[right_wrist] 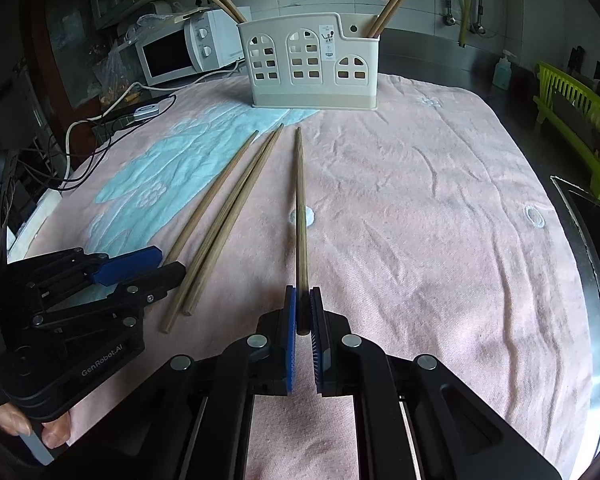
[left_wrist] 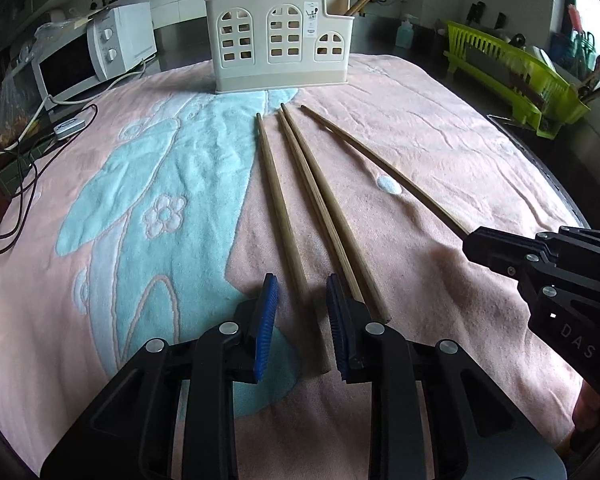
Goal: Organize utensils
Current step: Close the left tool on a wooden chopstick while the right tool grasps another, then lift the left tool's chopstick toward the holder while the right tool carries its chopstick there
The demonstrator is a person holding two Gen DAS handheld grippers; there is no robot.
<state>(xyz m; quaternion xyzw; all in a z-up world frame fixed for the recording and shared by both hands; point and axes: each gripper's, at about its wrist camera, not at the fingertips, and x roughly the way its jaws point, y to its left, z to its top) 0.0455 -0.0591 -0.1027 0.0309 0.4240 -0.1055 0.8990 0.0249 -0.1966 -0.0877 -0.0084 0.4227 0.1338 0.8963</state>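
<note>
Three wooden chopsticks (left_wrist: 300, 200) lie on the pink and blue towel (left_wrist: 440, 152), pointing at the cream utensil holder (left_wrist: 280, 44) at the back. My left gripper (left_wrist: 302, 284) is open, its jaws on either side of the thick end of the leftmost chopstick (left_wrist: 278, 200). My right gripper (right_wrist: 303, 292) is shut on the thick end of a fourth chopstick (right_wrist: 299, 200), which points toward the holder (right_wrist: 312, 64). The right gripper also shows in the left wrist view (left_wrist: 470, 246). The holder has several chopsticks standing in its end compartments.
A white microwave (left_wrist: 92, 56) with cables stands at the back left. A green dish rack (left_wrist: 512, 72) and a soap bottle (left_wrist: 405, 34) stand at the back right. The towel ends at a dark counter edge (right_wrist: 592, 248) on the right.
</note>
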